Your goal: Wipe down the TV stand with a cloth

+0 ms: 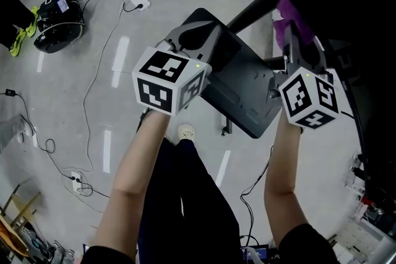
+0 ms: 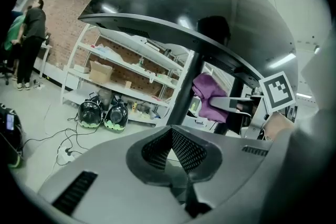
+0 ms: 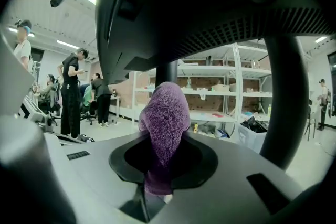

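Stand pole (image 1: pixel 253 9) ahead, base plate (image 1: pixel 244 88) below, power strip (image 1: pixel 136 3) on open floor (image 1: pixel 74 127) left

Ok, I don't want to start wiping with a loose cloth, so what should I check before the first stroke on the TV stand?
1. Cloth gripped: ok. The purple cloth sits clamped in the right claw.
2. Other hand free: ok. The left claw is shut with nothing in it.
3. Cloth touching the stand's base: cannot tell. It is up near the pole; contact is not visible.
4. Floor clutter away from the stand: ok. The helmet and power strip lie well apart from it.
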A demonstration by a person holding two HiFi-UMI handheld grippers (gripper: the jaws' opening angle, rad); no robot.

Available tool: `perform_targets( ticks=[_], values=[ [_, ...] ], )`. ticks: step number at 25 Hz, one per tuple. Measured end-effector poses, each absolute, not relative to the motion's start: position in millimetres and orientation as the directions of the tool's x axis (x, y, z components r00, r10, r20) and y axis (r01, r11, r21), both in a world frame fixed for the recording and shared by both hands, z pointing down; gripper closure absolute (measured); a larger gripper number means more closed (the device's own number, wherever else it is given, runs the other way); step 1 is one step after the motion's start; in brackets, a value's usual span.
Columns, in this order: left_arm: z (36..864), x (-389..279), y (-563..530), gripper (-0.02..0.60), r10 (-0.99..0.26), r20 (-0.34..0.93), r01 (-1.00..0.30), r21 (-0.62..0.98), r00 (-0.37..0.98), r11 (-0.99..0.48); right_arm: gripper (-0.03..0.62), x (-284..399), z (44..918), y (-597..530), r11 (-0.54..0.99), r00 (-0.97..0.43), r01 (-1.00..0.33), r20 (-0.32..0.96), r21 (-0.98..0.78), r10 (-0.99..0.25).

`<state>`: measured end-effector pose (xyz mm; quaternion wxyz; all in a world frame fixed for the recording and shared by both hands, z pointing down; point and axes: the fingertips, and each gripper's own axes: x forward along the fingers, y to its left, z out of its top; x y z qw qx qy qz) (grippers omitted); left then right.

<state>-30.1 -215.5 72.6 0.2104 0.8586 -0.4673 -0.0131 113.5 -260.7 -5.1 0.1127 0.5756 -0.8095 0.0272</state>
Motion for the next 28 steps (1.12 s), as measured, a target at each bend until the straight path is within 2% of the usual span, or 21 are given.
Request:
perform_targets(
  ticks=[28],
  values=[
    [164, -37, -220, 0.575, -0.798, 0.281, -0.816, 0.419, 0.533, -0.398, 0.505, 117, 124, -301, 0.375, -0.324, -0.925, 0.387, 0.062, -0.863]
  ],
)
